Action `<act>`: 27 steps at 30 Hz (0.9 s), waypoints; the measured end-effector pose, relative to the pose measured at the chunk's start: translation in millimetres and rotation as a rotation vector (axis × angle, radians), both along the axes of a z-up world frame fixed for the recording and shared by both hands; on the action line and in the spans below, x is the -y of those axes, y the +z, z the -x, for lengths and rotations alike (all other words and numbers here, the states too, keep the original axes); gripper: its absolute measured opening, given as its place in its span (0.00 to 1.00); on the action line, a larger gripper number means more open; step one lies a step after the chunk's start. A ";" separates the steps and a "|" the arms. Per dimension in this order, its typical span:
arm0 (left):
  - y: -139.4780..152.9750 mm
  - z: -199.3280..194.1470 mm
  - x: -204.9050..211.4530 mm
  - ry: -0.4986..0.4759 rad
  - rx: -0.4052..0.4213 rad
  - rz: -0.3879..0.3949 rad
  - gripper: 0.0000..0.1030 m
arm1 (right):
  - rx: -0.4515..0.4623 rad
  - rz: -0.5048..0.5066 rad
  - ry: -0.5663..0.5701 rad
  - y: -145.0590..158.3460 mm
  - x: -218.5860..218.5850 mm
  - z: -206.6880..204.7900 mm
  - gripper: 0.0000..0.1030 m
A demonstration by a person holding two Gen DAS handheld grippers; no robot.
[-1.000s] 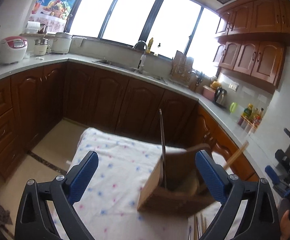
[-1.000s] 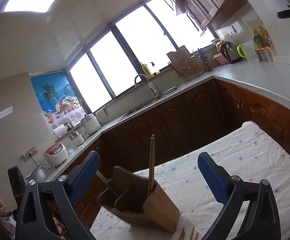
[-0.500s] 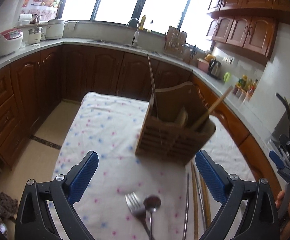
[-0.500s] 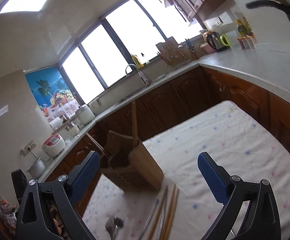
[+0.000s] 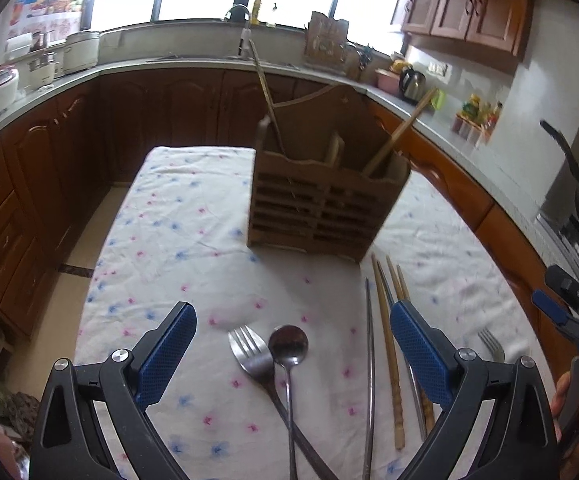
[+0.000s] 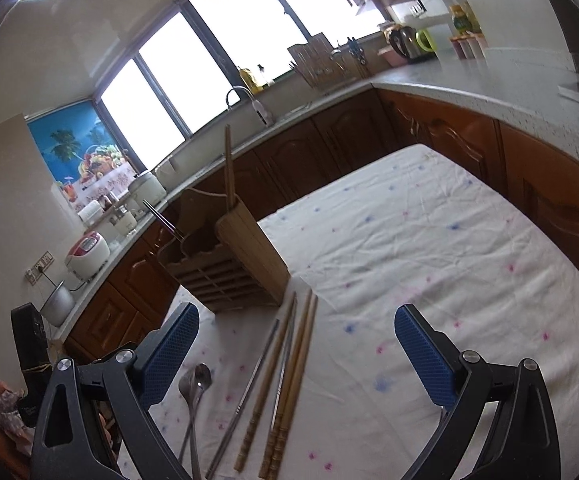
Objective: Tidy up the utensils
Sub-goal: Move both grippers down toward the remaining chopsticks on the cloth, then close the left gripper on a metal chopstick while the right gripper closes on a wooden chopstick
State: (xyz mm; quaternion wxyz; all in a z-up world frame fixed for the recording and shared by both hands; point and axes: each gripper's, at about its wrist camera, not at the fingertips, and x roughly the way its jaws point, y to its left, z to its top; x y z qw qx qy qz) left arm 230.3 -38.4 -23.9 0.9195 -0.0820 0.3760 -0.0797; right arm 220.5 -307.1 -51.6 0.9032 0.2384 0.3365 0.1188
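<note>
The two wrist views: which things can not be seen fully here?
- Second fork, left wrist view: handle hidden behind a gripper finger.
- Fork and spoon: handle ends cut by the bottom edge.
- Utensil holder, right wrist view: compartment insides hidden by its walls.

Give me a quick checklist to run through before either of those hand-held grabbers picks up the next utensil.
1. Left tool open and holding nothing: ok.
2. Right tool open and holding nothing: ok.
3. Fork and spoon lying apart for a clean grab: not ok, their handles cross.
4. Chopsticks flat on the tablecloth: ok.
5. Wooden holder upright with room inside: ok.
6. Second fork free to grab: cannot tell, mostly hidden.
</note>
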 end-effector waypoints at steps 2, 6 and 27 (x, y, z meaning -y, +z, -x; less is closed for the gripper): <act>-2.9 -3.1 6.5 -0.031 -0.026 -0.008 0.96 | -0.028 0.002 0.009 -3.3 0.3 -3.5 0.97; -8.3 -13.4 22.6 -0.078 -0.059 -0.071 0.96 | -0.062 0.024 0.027 -11.8 -3.2 -10.8 0.97; -68.6 -107.8 95.1 -0.204 -0.216 -0.214 0.65 | -0.280 0.143 0.171 -78.8 -44.5 -102.6 0.26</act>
